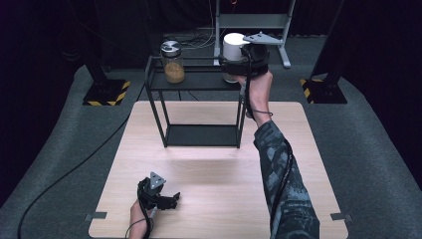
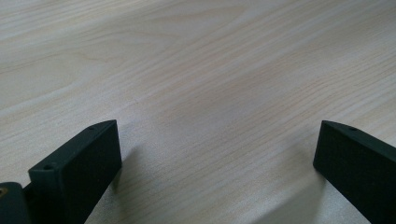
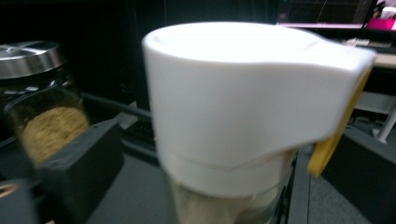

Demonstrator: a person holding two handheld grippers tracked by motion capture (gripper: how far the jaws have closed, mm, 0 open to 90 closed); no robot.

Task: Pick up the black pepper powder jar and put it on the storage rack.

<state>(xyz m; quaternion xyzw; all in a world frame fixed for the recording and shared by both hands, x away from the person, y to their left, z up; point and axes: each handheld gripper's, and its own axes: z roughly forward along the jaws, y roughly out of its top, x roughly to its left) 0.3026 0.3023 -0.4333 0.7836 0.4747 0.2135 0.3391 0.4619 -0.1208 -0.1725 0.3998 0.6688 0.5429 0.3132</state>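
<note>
A clear container with a tall white lid [image 1: 232,45] stands on the right end of the top shelf of a black wire rack [image 1: 199,83]. My right gripper [image 1: 231,63] is open, one jaw on each side of the container's body below the lid, with a gap on both sides. In the right gripper view the white lid [image 3: 243,93] has a yellow tab at its right, and my gripper [image 3: 219,158] brackets it. A glass jar [image 1: 172,62] with a metal lid and brown contents stands on the shelf's left end. My left gripper [image 1: 171,199] rests open on the table, jaws wide in its own view [image 2: 217,154].
The rack stands at the far middle of the light wooden table [image 1: 219,189], and its lower shelf [image 1: 201,135] is bare. Behind it are a grey metal stand [image 1: 251,22], cables on the carpet, and yellow-and-black striped feet [image 1: 107,94] at both sides. The glass jar [image 3: 44,116] sits left of the container.
</note>
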